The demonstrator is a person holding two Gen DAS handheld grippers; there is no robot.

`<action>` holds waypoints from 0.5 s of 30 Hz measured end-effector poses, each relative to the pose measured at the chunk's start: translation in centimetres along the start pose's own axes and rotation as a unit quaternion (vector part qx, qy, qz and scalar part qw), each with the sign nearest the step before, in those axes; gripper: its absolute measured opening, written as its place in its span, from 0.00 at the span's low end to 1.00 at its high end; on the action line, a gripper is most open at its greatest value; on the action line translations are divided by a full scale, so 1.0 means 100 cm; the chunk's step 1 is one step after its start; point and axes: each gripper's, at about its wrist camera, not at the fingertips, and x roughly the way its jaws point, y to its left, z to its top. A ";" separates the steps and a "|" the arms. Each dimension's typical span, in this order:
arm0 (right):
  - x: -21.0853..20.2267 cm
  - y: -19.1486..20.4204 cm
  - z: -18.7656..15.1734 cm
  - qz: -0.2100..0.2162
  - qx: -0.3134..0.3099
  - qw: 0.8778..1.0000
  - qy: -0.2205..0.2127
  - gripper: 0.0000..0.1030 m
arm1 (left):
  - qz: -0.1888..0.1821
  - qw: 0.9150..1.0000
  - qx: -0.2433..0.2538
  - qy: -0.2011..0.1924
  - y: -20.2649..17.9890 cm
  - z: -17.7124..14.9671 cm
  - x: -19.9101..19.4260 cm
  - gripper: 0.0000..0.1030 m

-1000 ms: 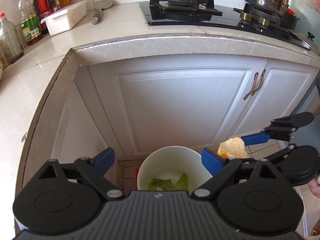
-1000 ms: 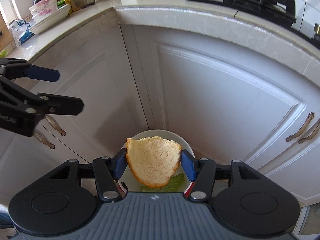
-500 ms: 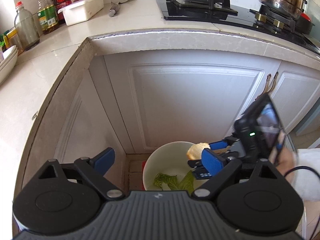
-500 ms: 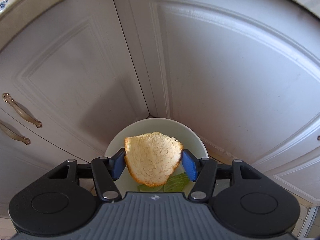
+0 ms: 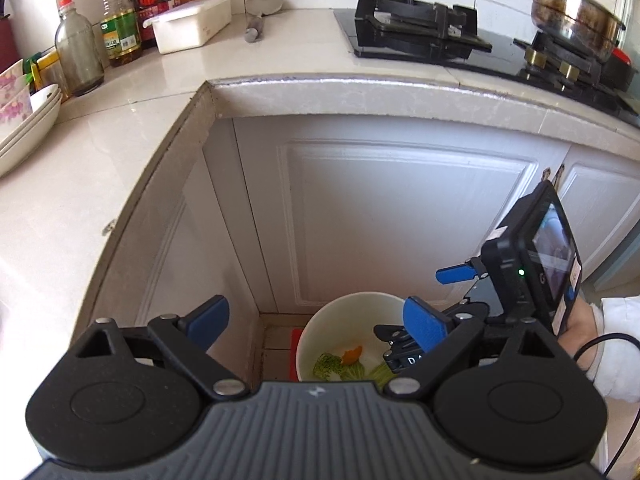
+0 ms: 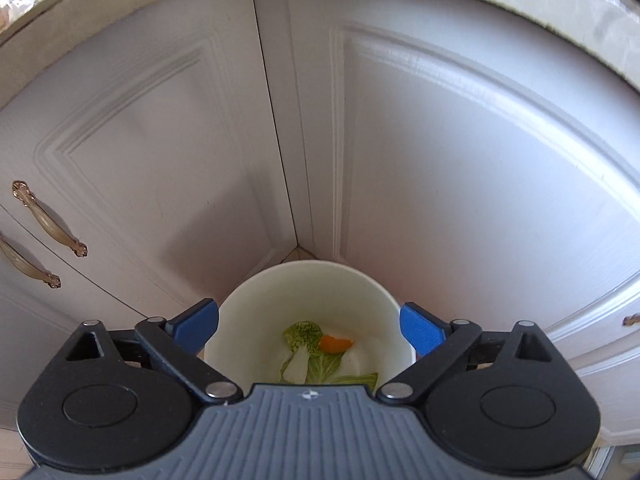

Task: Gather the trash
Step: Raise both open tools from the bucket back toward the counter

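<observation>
The jaws of the right gripper [image 6: 308,326] had just been opening, and they stood wide apart with nothing between them. A moment before, a big piece of orange peel had been pinched between the blue pads. Now the orange peel [image 6: 336,343] was seen lying at the bottom of the white bin [image 6: 256,280], on top of the green leaves [image 6: 304,332] that were already in there. It could also be seen from the left wrist view as a small orange bit [image 5: 352,355] deep inside the bin [image 5: 352,300]. The bin was tucked into the inside corner where the two white cupboard doors [image 6: 460,160] met, below the edge of the counter [image 5: 360,88]. The right gripper was held just above the right side of the bin's rim. The left gripper [image 5: 316,320] was open too, and nothing was held in it; it was kept above the left side of the bin. So this piece of trash was judged to be dropped and done. Nothing more was held by either gripper, so the next piece would have to be looked for, most likely up on the counter. No other trash could be made out there; only bottles [image 5: 120,20], a white box [image 5: 192,22] and bowls [image 5: 24,120] near its far left corner were seen.
</observation>
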 end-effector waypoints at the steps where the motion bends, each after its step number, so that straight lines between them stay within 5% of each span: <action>1: -0.005 0.002 0.004 -0.003 -0.005 1.000 -0.004 0.99 | -0.009 1.000 -0.007 -0.001 0.004 0.001 -0.004 0.91; 6: -0.038 0.012 0.019 -0.005 -0.023 0.999 -0.024 1.00 | -0.021 1.000 -0.021 -0.005 0.019 0.006 -0.029 0.91; 15: -0.102 0.045 0.056 0.016 -0.052 0.996 -0.077 1.00 | 0.027 0.999 0.000 -0.032 0.042 0.000 -0.082 0.91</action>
